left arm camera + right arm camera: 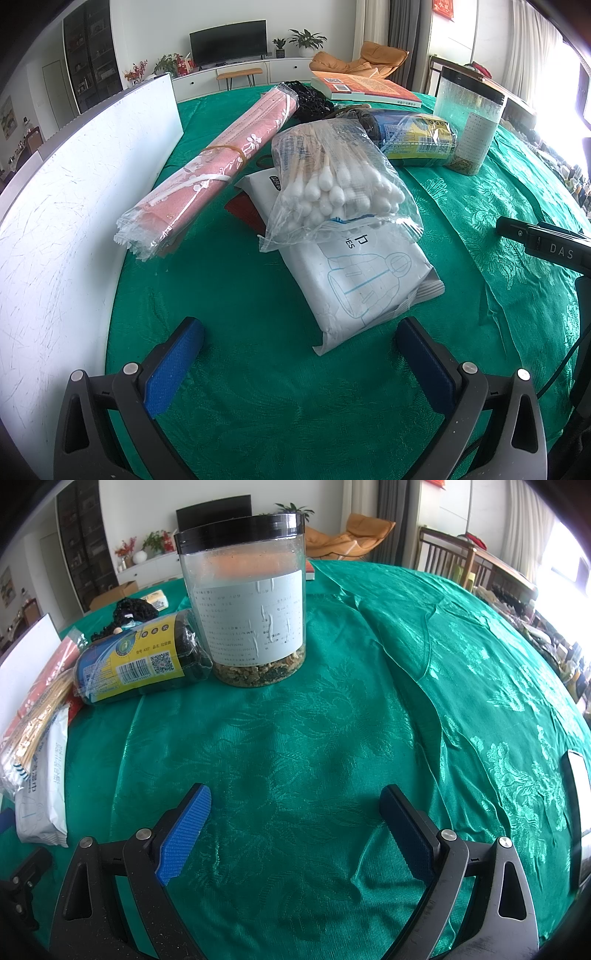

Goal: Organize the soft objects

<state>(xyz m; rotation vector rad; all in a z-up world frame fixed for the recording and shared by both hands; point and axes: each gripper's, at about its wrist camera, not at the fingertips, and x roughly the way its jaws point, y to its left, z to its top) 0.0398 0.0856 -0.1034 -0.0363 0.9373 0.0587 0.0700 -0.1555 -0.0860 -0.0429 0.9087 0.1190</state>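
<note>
A clear bag of cotton swabs (332, 184) lies on top of a white wipes pack (365, 284) in the middle of the green tablecloth (240, 288). A pink pack in clear wrap, held by a rubber band, (218, 162) lies to their left. My left gripper (299, 350) hovers open just short of the wipes pack, nothing between its blue pads. In the right wrist view my right gripper (295, 823) is open over bare cloth (332, 720). The swabs (33, 723) and wipes pack (40, 797) sit at its far left.
A white board (74, 206) stands along the left. A rolled bag pack in blue-yellow wrap (136, 661) lies beside a tall clear jar with a black lid (251, 602). A black knitted item (314, 99) and a book (365, 88) lie farther back.
</note>
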